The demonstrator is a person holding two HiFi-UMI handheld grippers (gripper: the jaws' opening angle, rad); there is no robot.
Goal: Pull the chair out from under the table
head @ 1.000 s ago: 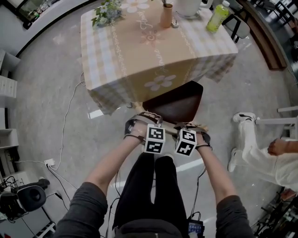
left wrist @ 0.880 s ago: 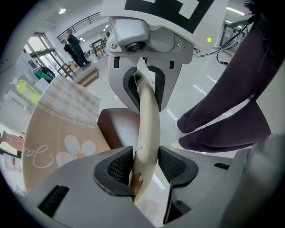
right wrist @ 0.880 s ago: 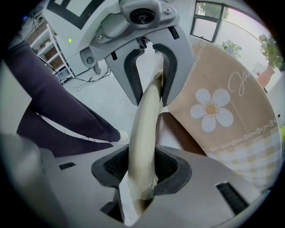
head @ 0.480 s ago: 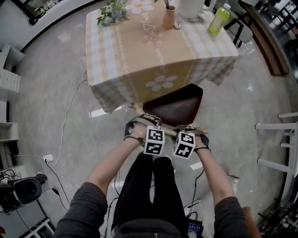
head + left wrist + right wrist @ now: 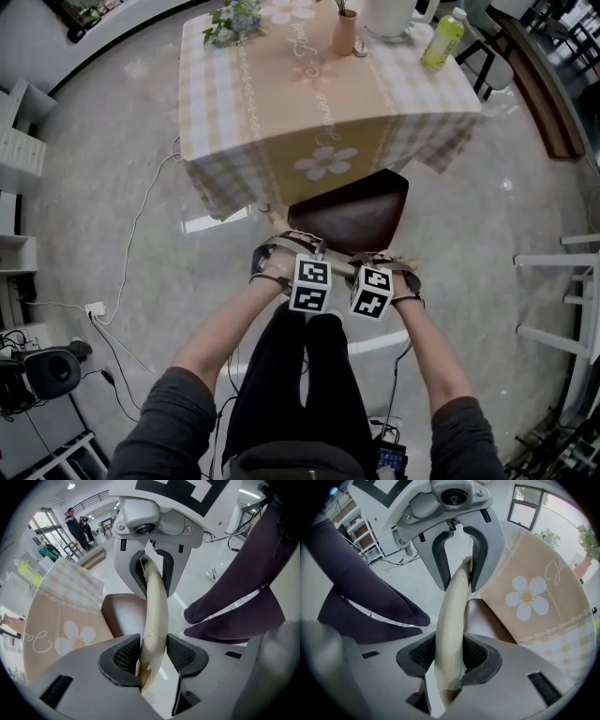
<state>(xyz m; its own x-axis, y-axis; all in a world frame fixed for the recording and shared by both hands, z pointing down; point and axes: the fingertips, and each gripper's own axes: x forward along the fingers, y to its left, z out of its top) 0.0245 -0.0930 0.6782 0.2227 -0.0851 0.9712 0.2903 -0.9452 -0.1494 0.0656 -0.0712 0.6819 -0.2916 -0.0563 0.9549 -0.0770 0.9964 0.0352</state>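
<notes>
Floor (image 5: 112, 187) around clothed surface (image 5: 281, 103). Left gripper (image 5: 153, 656) and right gripper (image 5: 450, 657) fingers (image 5: 124, 656) clamped on chair (image 5: 352, 211) rail (image 5: 155, 602). Cloth script illegible.

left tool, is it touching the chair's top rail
Touching: in the left gripper view the left tool has both pads pressed on the top rail.

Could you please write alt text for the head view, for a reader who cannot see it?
Seen from above, a person's left tongs and right tongs both clamp the back of a brown-seated chair. The front of the seat sits at the edge of a table draped in a checked, flowered cloth.
</notes>
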